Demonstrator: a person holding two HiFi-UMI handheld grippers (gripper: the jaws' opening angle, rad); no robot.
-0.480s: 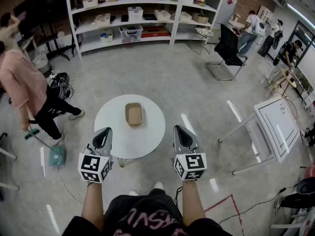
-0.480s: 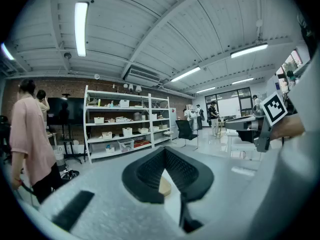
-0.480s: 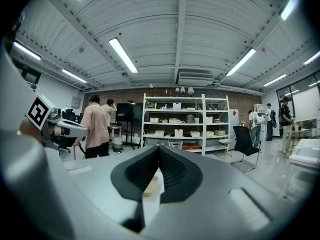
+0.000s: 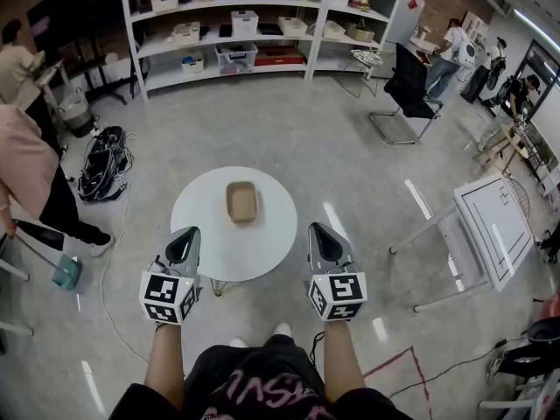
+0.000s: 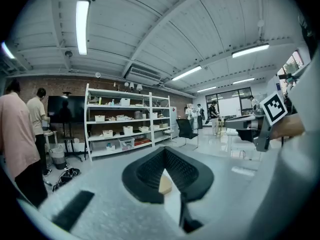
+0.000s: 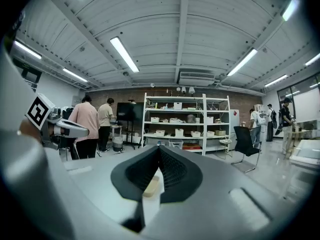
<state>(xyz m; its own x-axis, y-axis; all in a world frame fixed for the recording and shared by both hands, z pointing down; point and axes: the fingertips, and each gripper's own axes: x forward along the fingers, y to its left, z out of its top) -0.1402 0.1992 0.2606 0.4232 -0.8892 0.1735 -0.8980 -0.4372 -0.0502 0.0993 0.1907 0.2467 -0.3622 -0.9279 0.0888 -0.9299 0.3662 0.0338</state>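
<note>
Hovering unchanged before table [image 4: 262, 243] | left gripper [image 4: 186, 232], right gripper [image 4: 317, 227]: jaws clenched, empty | person in pink [image 4: 26, 173] moved left

Tray [image 5: 165, 185]: all but 1 sliver hidden behind left claw [image 5: 165, 153]. Person in pink [image 4: 26, 171]: cut by picture edge. Shelf [image 4: 311, 33] contents: too small to tell.

two grippers: left gripper [image 4: 191, 233], right gripper [image 4: 315, 230]; one table [image 4: 262, 245]; one tray [image 4: 241, 202]

Head view looks steeply down on the surface [image 4: 206, 226] from above; both gripper views sit low, facing shelves [image 4: 262, 24] at 12 o'clock.
</note>
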